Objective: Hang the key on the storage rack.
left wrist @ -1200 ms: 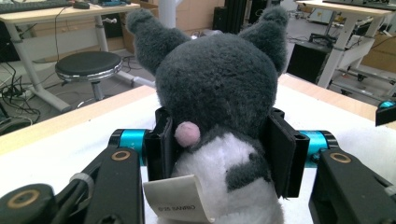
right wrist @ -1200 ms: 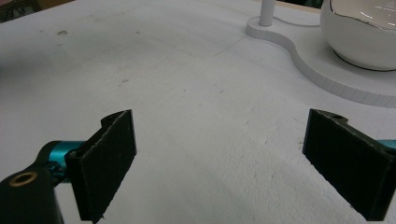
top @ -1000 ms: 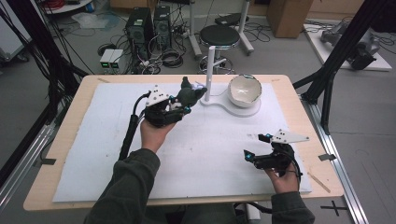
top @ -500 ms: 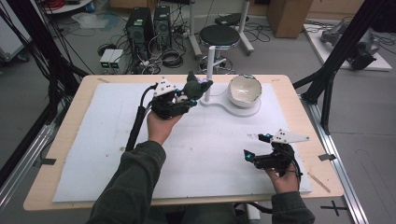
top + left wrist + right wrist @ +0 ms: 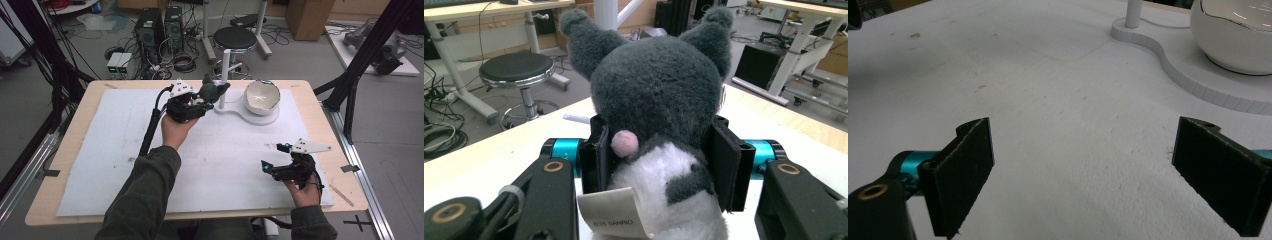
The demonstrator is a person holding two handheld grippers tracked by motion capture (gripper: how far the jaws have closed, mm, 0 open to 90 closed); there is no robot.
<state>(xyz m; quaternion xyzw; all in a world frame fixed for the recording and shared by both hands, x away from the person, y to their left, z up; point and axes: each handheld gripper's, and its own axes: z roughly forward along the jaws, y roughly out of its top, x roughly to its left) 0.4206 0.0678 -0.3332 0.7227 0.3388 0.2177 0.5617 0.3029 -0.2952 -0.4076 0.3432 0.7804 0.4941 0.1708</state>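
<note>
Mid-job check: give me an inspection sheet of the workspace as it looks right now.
Surface: white mat on wooden table, a few faint marks.
Job's things: grey plush toy held off the mat; white bowl on white stand base with upright post.
Clutter: nothing seen on the mat.
Grippers: left gripper shut on the plush toy; right gripper open, near the table's front edge.
Cables: black cable trails from left gripper.
Surroundings: stool, computer towers, floor wiring.

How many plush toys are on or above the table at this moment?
1. The grey plush toy is clamped in the left claw, held above the table's far edge, next to the white post and the bowl. None seems hidden.
</note>
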